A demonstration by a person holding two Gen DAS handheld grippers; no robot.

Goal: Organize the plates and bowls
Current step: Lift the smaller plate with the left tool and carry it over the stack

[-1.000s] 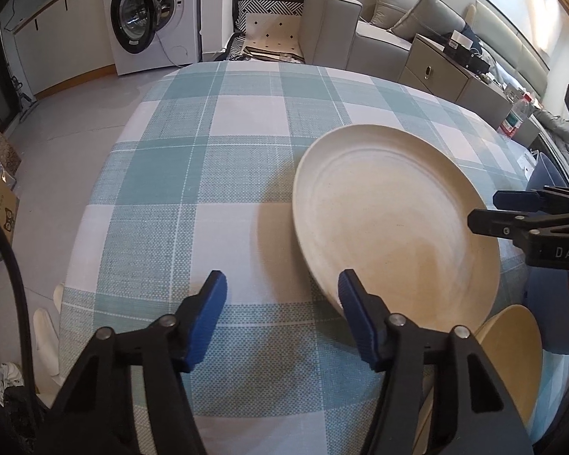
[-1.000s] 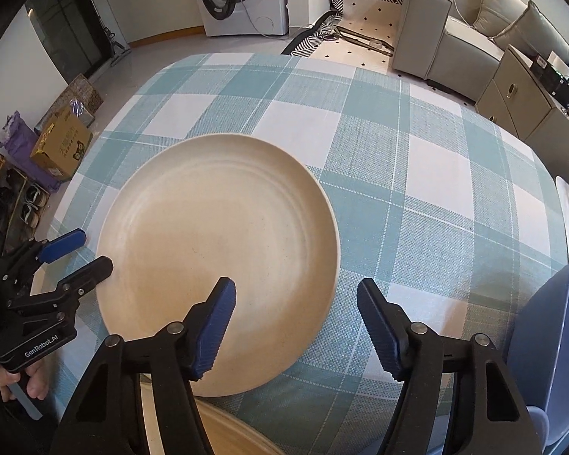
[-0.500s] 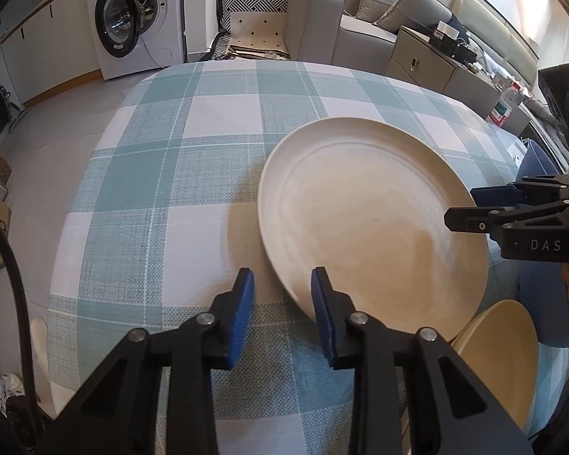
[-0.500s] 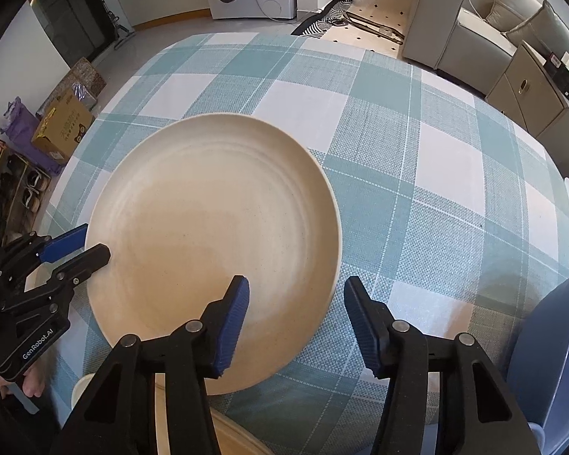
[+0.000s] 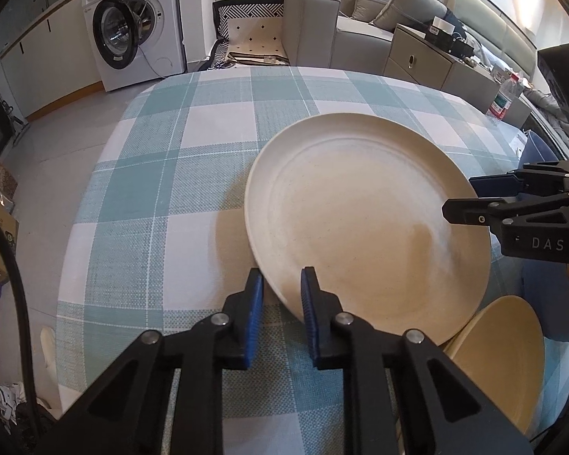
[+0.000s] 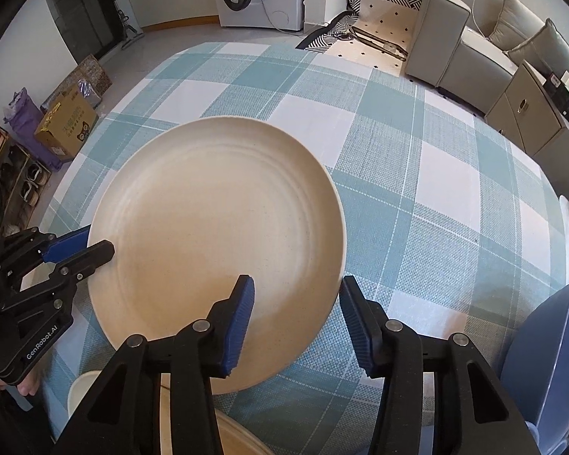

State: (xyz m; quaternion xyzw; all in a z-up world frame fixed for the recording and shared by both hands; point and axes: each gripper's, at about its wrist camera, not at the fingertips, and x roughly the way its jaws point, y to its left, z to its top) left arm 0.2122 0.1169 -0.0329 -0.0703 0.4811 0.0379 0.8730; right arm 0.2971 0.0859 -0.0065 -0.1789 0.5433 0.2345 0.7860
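Note:
A large cream plate (image 5: 364,216) lies on the checked tablecloth (image 5: 163,197), and a shadow shows under its left side. My left gripper (image 5: 282,299) is shut on the plate's near-left rim; in the right wrist view the left gripper (image 6: 95,244) pinches that rim from the left. My right gripper (image 6: 297,311) straddles the opposite rim of the plate (image 6: 216,250), one finger over the plate and one outside it. Its jaws are closing, with a gap still visible at the pads. In the left wrist view the right gripper (image 5: 470,199) brackets the right rim.
A smaller tan plate (image 5: 500,360) lies at the table's near edge, partly under the big one, with a white rim (image 6: 77,390) beside it. A blue chair (image 6: 550,345) stands at the right corner. The far part of the cloth (image 6: 417,144) holds nothing.
The left jaws went from wide apart to closed on the plate's rim. The right jaws narrowed around the opposite rim. Both hands stayed roughly in place.

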